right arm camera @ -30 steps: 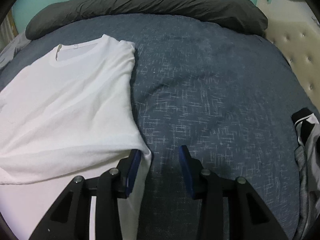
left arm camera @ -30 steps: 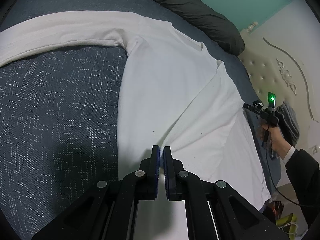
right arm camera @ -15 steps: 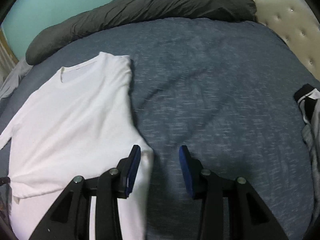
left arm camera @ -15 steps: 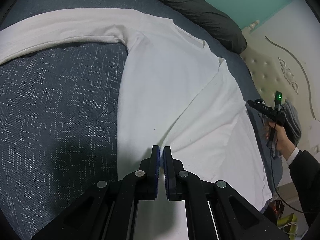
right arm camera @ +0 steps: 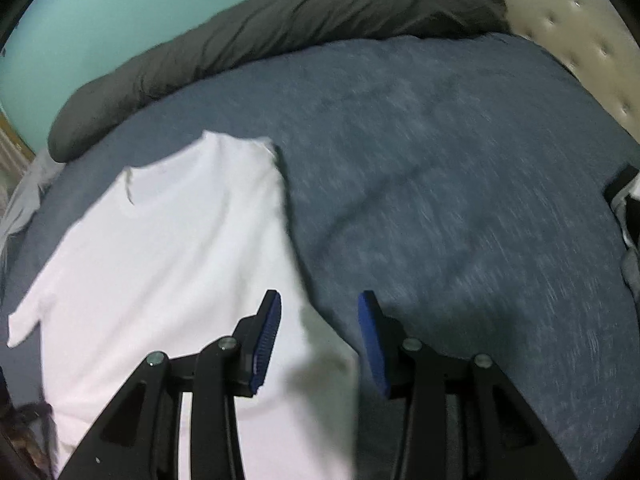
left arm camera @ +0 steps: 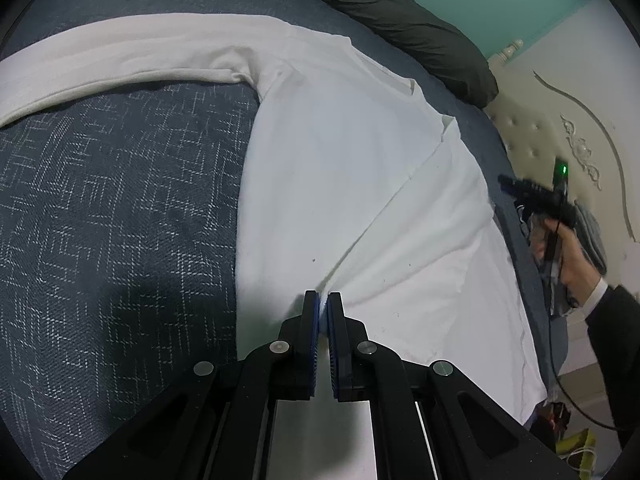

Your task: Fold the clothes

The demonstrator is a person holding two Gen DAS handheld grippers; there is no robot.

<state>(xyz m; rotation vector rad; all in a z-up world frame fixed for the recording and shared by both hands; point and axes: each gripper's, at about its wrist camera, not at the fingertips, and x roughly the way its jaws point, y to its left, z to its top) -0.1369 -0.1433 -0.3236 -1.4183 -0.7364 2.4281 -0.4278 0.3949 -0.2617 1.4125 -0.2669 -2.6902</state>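
White shirt (left arm camera: pixel 348 184) on the bed (left arm camera: pixel 120 208), one side already folded in.

The shirt lies flat on the blue bed cover; its right part is folded over the body, and its left sleeve (left arm camera: pixel 120 56) stretches out far to the left. The left gripper (left arm camera: pixel 323 300) has its jaws closed, and they seem to pinch the folded edge near the hem, though the cloth between them is hard to see. The right gripper (right arm camera: pixel 318 312) hangs above the right edge of the shirt, its jaws about half open with nothing between them. I think the next step is to fold in the left sleeve and side. To do it well, take the cloth at the edge, lift only a little, and lay it straight so no wrinkle forms. A dark pillow (right arm camera: pixel 280 24) lies at the far side.
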